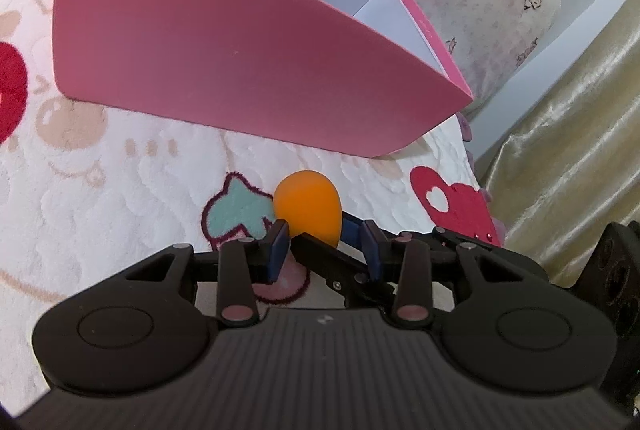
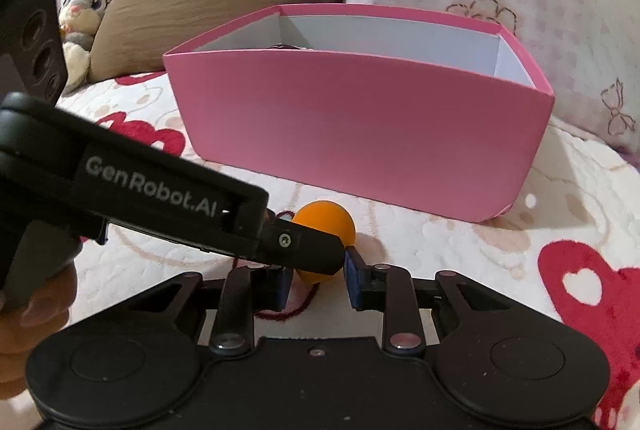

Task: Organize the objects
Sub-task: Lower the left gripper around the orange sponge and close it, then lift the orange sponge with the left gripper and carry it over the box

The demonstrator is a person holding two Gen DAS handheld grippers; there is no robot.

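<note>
Left wrist view: the orange sponge [image 1: 308, 206] lies on the bed cover [image 1: 120, 198], just in front of the pink box [image 1: 240, 70] and not yet inside it. My left claw [image 1: 326, 250] sits narrowed behind the sponge. One pad meets the sponge's lower edge, while the other stands off it with the right claw [image 1: 324, 236] crossing in between. I cannot tell whether the left claw is actually pressing on anything.

Right wrist view: the right claw [image 2: 316, 284] is pressed onto the low end of the sponge [image 2: 328, 222], pinching it. The left claw [image 2: 320, 246] reaches in from the left, and its tip overlaps the sponge.

Assessment: two claws are crowding one small, soft item. I judge that the right grip should carry it alone. I would spread the left claw and draw it back first, so the fingers do not snag. Then I would lift straight up to clear the box's near wall [image 2: 360, 118] before releasing over the open interior. The grip is low on the sponge and may let it squirm out, so I would move slowly.
</note>
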